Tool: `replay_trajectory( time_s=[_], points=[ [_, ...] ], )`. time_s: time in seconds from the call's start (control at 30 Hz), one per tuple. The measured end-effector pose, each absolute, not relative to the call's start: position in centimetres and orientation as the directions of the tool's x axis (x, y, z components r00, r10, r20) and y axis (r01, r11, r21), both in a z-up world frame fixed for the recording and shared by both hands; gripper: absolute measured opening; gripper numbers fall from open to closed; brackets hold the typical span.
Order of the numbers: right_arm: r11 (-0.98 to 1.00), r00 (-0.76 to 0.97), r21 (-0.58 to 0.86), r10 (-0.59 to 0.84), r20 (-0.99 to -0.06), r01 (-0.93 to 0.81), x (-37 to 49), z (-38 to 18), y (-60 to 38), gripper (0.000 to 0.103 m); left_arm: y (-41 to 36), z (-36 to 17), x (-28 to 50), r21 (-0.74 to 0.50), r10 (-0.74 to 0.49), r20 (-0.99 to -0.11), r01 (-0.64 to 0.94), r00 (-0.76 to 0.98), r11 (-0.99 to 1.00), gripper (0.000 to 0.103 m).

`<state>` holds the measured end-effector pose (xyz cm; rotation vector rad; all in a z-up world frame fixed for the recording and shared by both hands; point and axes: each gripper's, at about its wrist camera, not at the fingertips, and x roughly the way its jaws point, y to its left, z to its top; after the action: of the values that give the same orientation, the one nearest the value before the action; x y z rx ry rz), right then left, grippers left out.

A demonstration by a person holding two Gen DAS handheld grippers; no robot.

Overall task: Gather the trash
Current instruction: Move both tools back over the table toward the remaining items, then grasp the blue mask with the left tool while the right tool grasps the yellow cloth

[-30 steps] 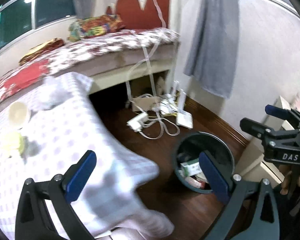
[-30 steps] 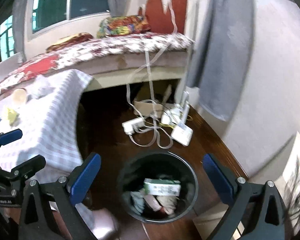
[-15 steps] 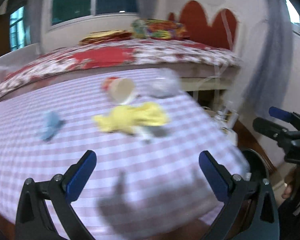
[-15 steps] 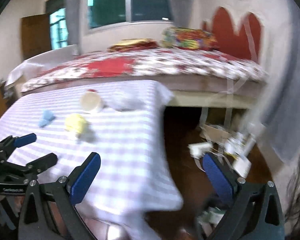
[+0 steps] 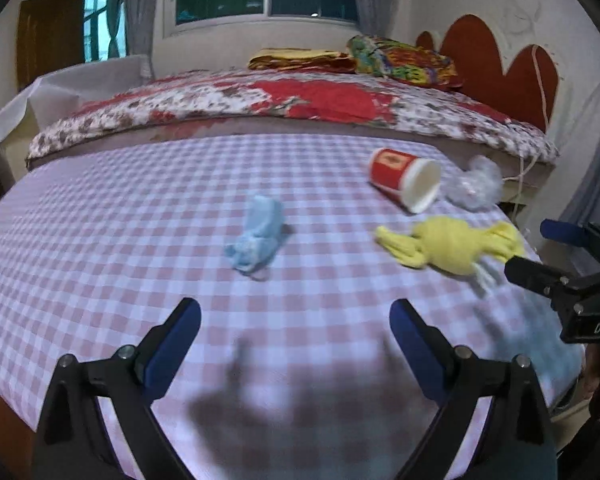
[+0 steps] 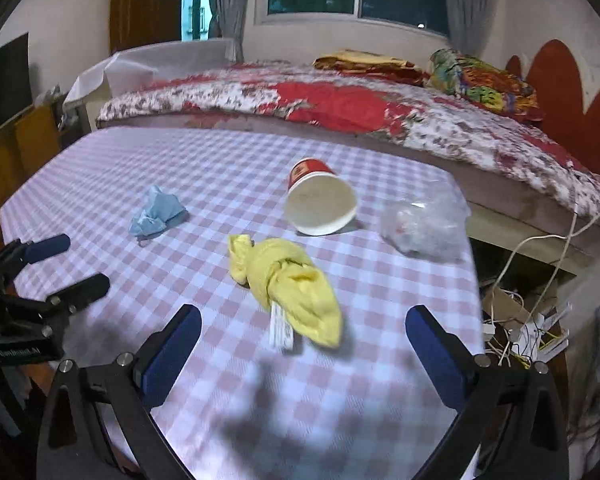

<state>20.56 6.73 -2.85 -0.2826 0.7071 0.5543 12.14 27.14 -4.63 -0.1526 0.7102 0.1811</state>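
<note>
On the checked tablecloth (image 5: 140, 240) lie a crumpled blue tissue (image 5: 257, 234), a tipped red paper cup (image 5: 404, 179), a yellow knotted cloth (image 5: 454, 246) and a clear crumpled plastic bag (image 5: 474, 184). In the right wrist view the tissue (image 6: 156, 216), cup (image 6: 320, 202), yellow cloth (image 6: 290, 282) and bag (image 6: 424, 226) show too. My left gripper (image 5: 295, 326) is open and empty, short of the tissue. My right gripper (image 6: 302, 334) is open and empty, just short of the yellow cloth. Each gripper shows in the other's view, the right (image 5: 556, 256) and the left (image 6: 56, 264).
A bed with a red floral cover (image 5: 300, 100) runs behind the table. Pillows (image 5: 400, 58) and a red headboard (image 5: 512, 76) are at the right. Cables and white power strips (image 6: 524, 320) lie on the floor past the table's right edge.
Both grippers swung left from the black trash bin on the floor to face the table. The bin has left both views. Both stayed open and empty.
</note>
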Motion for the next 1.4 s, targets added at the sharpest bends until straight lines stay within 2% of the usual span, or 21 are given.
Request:
replay_trajectory(
  time_s=[0.1,0.2,0.3,0.37,0.4,0.43,0.5,0.63,0.7,1.4],
  points=[
    [0.816,0.620,-0.092,0.355,-0.700,-0.570,22.0,-3.7,7.7,0.103,29.2,-5.6,13.2,-0.130,0.084,-0.683,-0.234,0.726,0.964,0.088],
    [0.813,0.601,-0.087,0.348,-0.720,-0.575,23.1,-4.5,8.1,0.096,29.9,-6.2,14.5,-0.123,0.085,-0.692,-0.233,0.717,0.965,0.086],
    [0.809,0.570,-0.069,0.347,-0.745,-0.583,24.2,-5.6,8.8,0.084,30.3,-6.7,15.9,-0.114,0.083,-0.699,-0.225,0.710,0.968,0.084],
    [0.799,0.544,-0.053,0.357,-0.759,-0.599,24.7,-6.2,9.3,0.068,30.6,-6.9,17.1,-0.109,0.078,-0.710,-0.218,0.700,0.970,0.079],
    [0.796,0.537,-0.048,0.362,-0.762,-0.603,24.9,-6.4,9.6,0.063,30.8,-7.0,17.7,-0.116,0.067,-0.714,-0.213,0.696,0.970,0.077],
    [0.792,0.531,-0.045,0.363,-0.766,-0.608,25.1,-6.6,10.1,0.053,31.1,-7.1,18.4,-0.122,0.059,-0.722,-0.210,0.690,0.970,0.073],
    [0.791,0.534,-0.045,0.368,-0.761,-0.609,25.6,-6.6,11.0,0.052,31.8,-7.4,19.4,-0.128,0.051,-0.739,-0.213,0.672,0.969,0.071],
    [0.797,0.530,-0.017,0.386,-0.755,-0.604,26.3,-6.6,11.8,0.048,32.3,-7.8,21.0,-0.138,0.023,-0.765,-0.199,0.644,0.970,0.054],
    [0.799,0.529,-0.006,0.392,-0.753,-0.601,26.3,-6.6,11.9,0.047,32.3,-7.8,21.0,-0.154,0.005,-0.762,-0.188,0.648,0.970,0.028],
    [0.875,0.632,0.048,0.384,-0.673,-0.482,20.7,-3.0,1.8,0.044,20.8,-3.7,15.0,-0.123,-0.061,-0.676,-0.030,0.735,0.992,0.027]
  ],
)
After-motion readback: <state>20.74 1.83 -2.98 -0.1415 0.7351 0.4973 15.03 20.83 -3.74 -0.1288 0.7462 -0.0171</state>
